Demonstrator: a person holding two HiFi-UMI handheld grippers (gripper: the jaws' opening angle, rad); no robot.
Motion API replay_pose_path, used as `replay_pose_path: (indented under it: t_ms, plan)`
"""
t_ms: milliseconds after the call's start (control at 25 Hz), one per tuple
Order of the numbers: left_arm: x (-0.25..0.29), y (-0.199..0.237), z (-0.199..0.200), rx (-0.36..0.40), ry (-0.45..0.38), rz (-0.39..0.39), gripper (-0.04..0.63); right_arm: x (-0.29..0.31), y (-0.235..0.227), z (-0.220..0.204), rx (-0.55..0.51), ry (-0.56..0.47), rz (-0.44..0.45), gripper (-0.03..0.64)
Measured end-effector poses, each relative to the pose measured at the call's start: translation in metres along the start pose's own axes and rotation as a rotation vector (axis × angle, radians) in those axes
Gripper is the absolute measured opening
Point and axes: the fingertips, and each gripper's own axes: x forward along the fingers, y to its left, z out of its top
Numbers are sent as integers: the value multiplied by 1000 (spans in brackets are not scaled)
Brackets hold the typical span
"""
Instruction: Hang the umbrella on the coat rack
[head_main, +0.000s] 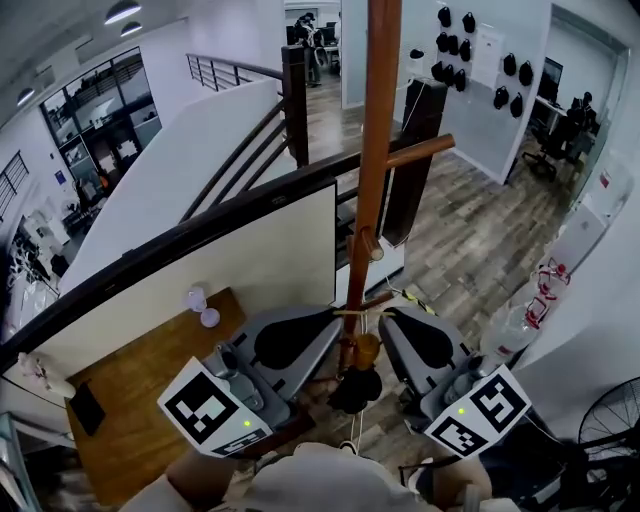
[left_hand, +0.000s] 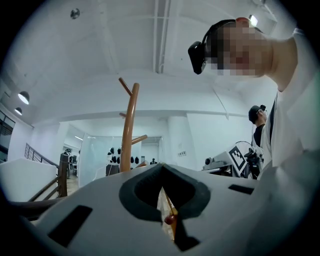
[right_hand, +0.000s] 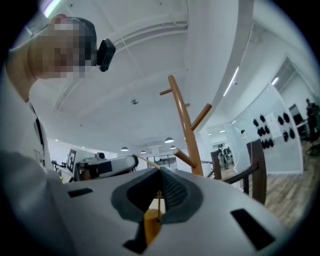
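coat rack (head_main: 378, 150): top cut off by the head view's upper edge, foot hidden behind umbrella (head_main: 357, 388) | umbrella: largely hidden between left hand-held gripper (head_main: 333, 318) and right hand-held gripper (head_main: 388, 318), only dark bundle and wooden stub showing | dark items (head_main: 455, 45) on far wall: too small to tell

Coat rack (head_main: 378, 120): orange-brown wood. Umbrella (head_main: 356, 390): black fabric, tan wooden handle. Bead (left_hand: 170, 218) between left tongs: red. Left tongs (head_main: 310, 335), right tongs (head_main: 410, 335): grey shells, black pads, black-and-white square-marker cubes. Floor (head_main: 470, 240): grey-brown planks. Railing (head_main: 150, 255): dark brown.
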Motion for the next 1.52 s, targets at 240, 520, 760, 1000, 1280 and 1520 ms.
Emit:
replay_pose_path:
  t_ms: [240, 520, 760, 1000, 1280, 1520]
  plan:
    - [11, 11, 9, -1, 9, -60, 0, 10, -10, 12, 14, -28, -38, 8]
    - [37, 26, 37, 44, -45, -124, 0, 22, -28, 43, -24, -60, -61, 8]
    - [51, 42, 37, 19, -31, -134, 0, 35, -45, 47, -47, -48, -92, 8]
    - [59, 57, 10, -35, 31, -127, 0, 45, -62, 26, -13, 4, -119, 8]
    - [69, 70, -29, -55, 98, -127, 0, 53, -83, -7, 19, 66, -143, 8]
    - [84, 73, -54, -61, 133, -146, 0, 61, -93, -30, 11, 119, -141, 8]
